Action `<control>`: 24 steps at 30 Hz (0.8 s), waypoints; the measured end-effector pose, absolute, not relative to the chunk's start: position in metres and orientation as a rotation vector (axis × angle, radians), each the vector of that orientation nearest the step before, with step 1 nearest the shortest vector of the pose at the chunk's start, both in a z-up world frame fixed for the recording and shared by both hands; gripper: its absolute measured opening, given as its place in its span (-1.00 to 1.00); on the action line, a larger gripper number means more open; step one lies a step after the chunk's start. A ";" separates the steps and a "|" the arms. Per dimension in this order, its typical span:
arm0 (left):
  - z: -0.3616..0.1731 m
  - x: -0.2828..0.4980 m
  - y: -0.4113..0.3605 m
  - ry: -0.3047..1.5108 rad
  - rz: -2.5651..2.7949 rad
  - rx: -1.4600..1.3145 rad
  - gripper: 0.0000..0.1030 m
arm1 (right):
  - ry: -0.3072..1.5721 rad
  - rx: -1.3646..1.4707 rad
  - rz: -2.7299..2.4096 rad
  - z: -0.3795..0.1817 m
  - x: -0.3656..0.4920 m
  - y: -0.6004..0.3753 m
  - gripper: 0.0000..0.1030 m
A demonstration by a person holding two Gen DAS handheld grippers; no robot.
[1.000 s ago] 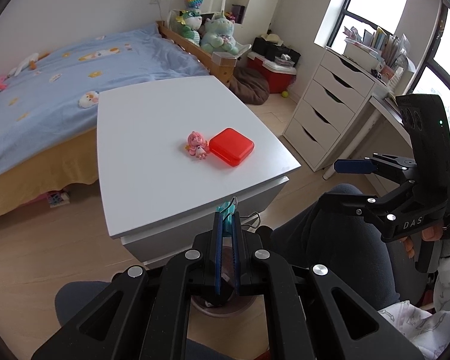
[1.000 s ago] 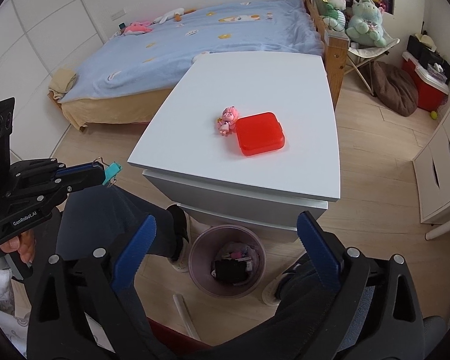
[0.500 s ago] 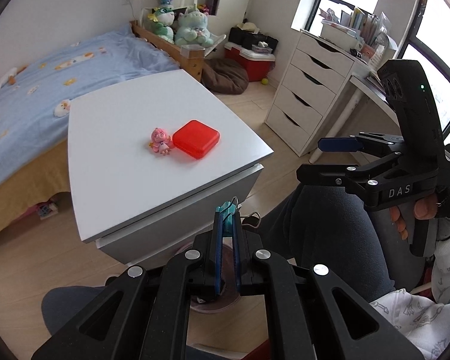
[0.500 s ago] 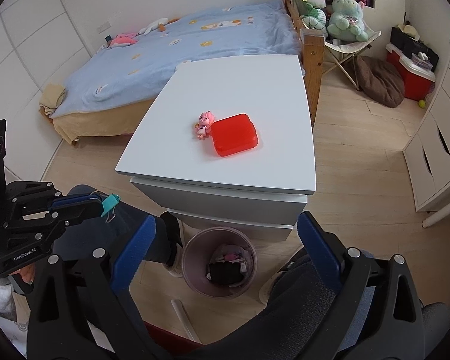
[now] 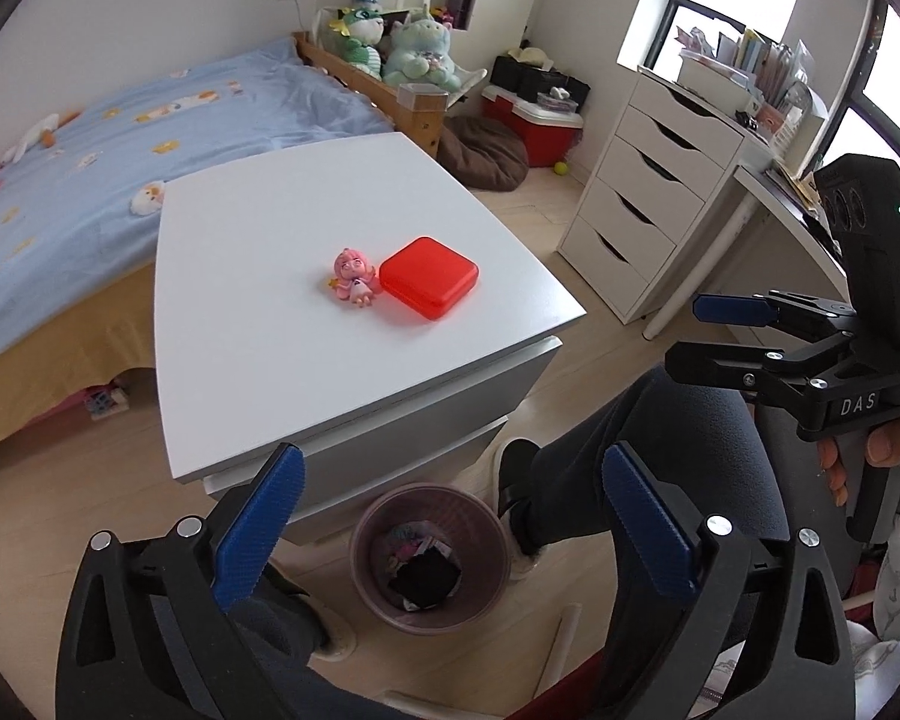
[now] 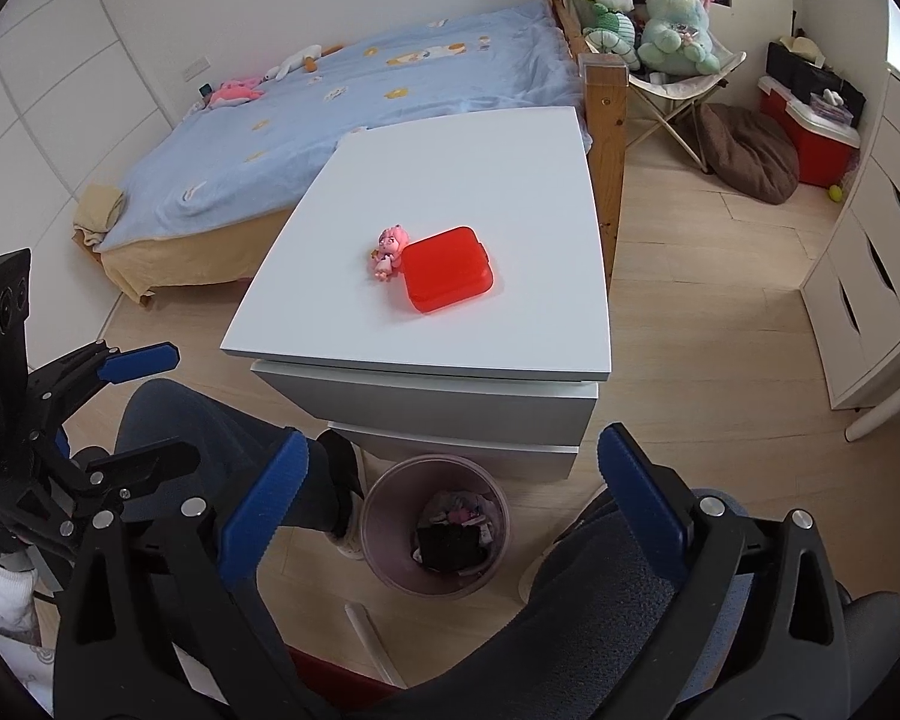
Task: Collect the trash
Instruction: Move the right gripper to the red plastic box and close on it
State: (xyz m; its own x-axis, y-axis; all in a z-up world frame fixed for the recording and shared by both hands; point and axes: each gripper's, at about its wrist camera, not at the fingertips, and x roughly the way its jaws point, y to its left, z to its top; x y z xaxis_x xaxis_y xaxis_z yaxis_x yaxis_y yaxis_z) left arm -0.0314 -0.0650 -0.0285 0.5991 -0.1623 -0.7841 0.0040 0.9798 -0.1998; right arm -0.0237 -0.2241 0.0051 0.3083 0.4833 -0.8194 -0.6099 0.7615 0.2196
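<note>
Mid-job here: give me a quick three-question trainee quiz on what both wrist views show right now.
1. True or false: the left claw is clamped on a piece of trash.
2. What lies right beside the red case on the white table?
A. a green ball
B. a pink figurine
C. a book
3. Fill in: the trash bin stands on the ____, in front of the table.

Key: 1 false, it is open with nothing between its jaws, which have just been opening. 2 B, the pink figurine. 3 floor.
</note>
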 end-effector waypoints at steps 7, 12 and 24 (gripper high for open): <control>-0.029 -0.034 -0.051 0.911 -0.064 -0.219 0.85 | 1.033 -0.148 0.739 0.003 -0.024 -0.214 0.89; -0.028 -0.032 -0.040 0.897 -0.044 -0.243 0.85 | 1.032 -0.155 0.745 0.004 -0.017 -0.207 0.89; -0.027 -0.021 -0.007 0.866 -0.005 -0.291 0.85 | 1.036 -0.237 0.783 0.003 0.019 -0.165 0.89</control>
